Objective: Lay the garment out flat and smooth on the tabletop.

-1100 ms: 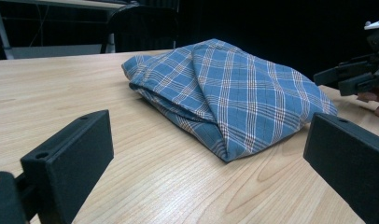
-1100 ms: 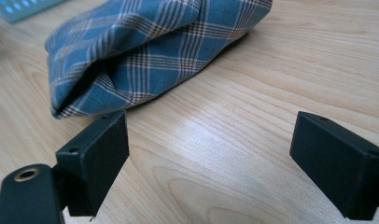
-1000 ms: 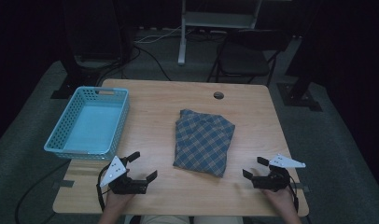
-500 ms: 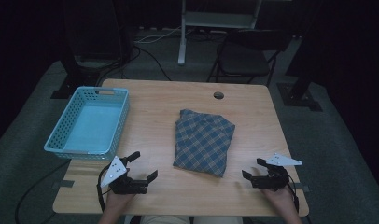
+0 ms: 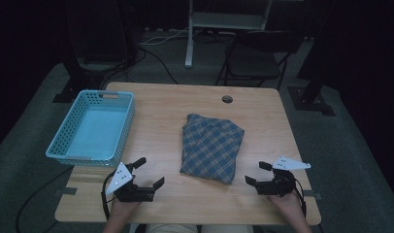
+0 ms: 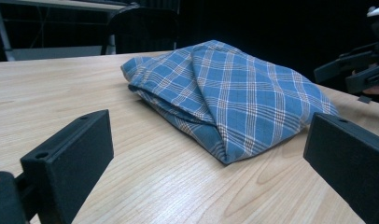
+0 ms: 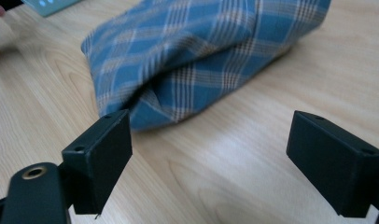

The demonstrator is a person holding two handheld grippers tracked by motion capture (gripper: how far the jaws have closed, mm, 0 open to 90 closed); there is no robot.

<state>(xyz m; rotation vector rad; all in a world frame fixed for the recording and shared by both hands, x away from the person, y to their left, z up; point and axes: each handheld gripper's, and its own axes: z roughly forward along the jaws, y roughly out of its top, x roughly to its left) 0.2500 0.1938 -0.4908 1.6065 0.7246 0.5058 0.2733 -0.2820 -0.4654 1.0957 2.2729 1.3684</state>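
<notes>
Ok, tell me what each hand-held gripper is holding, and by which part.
Nothing is held. The left hand-held gripper and right hand-held gripper are both open, on either side of the folded plaid cloth.

Dark lab/studio: bare desk (image 5: 166, 141), stands (image 5: 189, 34), floor cables (image 5: 156, 53).

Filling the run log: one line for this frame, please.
left gripper: open, on table, empty | right gripper: open, on table, empty | folded plaid cloth: between them, untouched | blue basket: far left, empty

We see our left gripper (image 6: 211, 154) gaping low over the table (image 6: 47, 88), folded cloth (image 6: 234, 93) ahead, untouched.
</notes>
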